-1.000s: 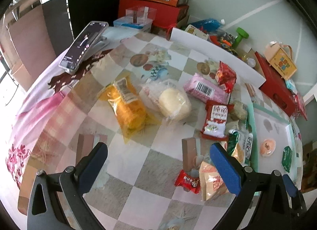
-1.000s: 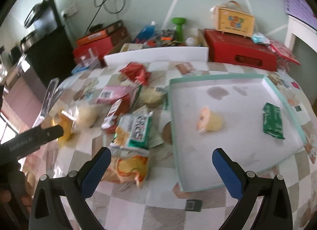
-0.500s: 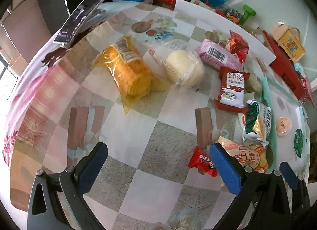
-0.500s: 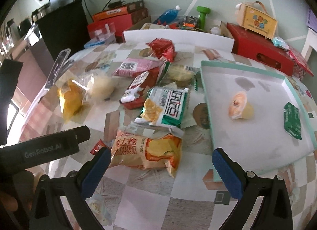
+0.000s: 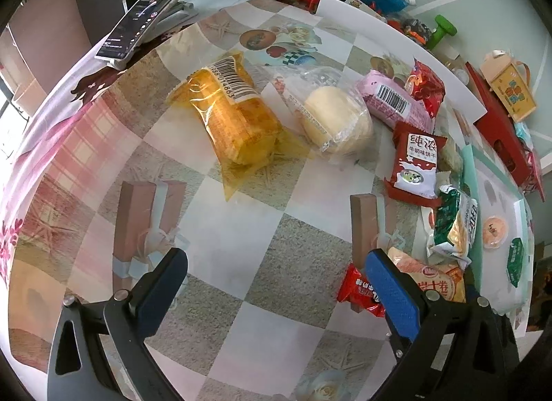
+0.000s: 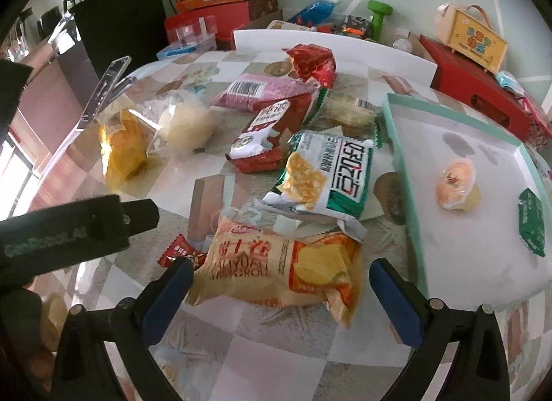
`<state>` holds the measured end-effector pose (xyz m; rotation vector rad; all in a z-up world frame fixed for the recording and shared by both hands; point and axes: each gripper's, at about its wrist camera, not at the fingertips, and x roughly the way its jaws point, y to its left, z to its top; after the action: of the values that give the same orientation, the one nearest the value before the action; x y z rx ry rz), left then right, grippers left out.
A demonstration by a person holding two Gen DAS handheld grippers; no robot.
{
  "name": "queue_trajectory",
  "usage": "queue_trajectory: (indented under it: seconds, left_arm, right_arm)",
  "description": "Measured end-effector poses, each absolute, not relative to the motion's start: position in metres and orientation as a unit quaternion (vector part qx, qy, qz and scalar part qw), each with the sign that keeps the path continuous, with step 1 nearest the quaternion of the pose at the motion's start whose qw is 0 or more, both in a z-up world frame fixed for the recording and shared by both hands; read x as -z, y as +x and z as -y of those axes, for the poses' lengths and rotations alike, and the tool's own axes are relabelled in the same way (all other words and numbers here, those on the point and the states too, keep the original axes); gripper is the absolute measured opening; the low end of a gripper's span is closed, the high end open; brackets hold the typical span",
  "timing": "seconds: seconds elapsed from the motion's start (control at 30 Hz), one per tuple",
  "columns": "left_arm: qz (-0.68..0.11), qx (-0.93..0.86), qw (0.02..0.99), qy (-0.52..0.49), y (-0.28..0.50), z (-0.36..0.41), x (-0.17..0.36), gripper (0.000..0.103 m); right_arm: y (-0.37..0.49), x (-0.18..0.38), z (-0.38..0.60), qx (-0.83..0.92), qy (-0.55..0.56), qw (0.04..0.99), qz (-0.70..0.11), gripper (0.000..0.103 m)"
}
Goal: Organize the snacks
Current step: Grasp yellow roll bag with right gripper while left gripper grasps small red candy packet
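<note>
My right gripper [image 6: 281, 294] hangs low over the checkered tablecloth [image 6: 345, 359] with its jaws spread wide, holding nothing. Between its blue pads [image 6: 165, 297] lies the orange egg-roll packet [image 6: 286, 270]: a crinkled, puffy pouch with a pale end, red lettering and a picture of yellow rolls. I cannot tell whether the left pad touches it. A small red candy wrapper [image 6: 179, 254] lies just beside its left end.

My left gripper [image 5: 276, 283] is likewise released and grasps nothing, over bare tablecloth.

Just beyond the orange packet lies a green-and-white corn snack bag [image 6: 327, 180], its torn end overlapping it. Further on come a red-and-white milk biscuit packet [image 6: 265, 135], a pink wrapper with a barcode [image 6: 262, 90] and a red foil bag [image 6: 312, 61]. To the left lie a pale bun in clear plastic [image 6: 183, 123] and a yellow cake in a clear wrap [image 5: 238, 118].

On the right, the mint-rimmed tray [image 6: 396, 145] holds a jelly cup [image 6: 455, 185] and a small green packet [image 6: 531, 218], well apart.
</note>
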<state>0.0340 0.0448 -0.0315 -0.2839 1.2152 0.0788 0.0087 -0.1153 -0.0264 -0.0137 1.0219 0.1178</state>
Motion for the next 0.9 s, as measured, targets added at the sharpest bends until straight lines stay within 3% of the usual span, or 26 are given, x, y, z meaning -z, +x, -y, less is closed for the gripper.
queue_trajectory:
  seconds: [0.2,0.63,0.9]
  left_arm:
    - [-0.57,-0.035,0.81,-0.134,0.034,-0.046,0.032,0.103]
    - [-0.577,-0.023,0.806,-0.133,0.038,-0.043,0.038,0.103]
    - [-0.578,-0.01,0.806,-0.129,0.04,-0.037,0.039,0.102]
  right_arm:
    - [0.014,0.037,0.116,-0.054,-0.001,0.863,-0.503,0.103]
    - [0.008,0.032,0.12,-0.059,0.011,0.869,-0.492,0.079]
    - [-0.002,0.017,0.128,-0.063,0.023,0.877,-0.475,0.076]
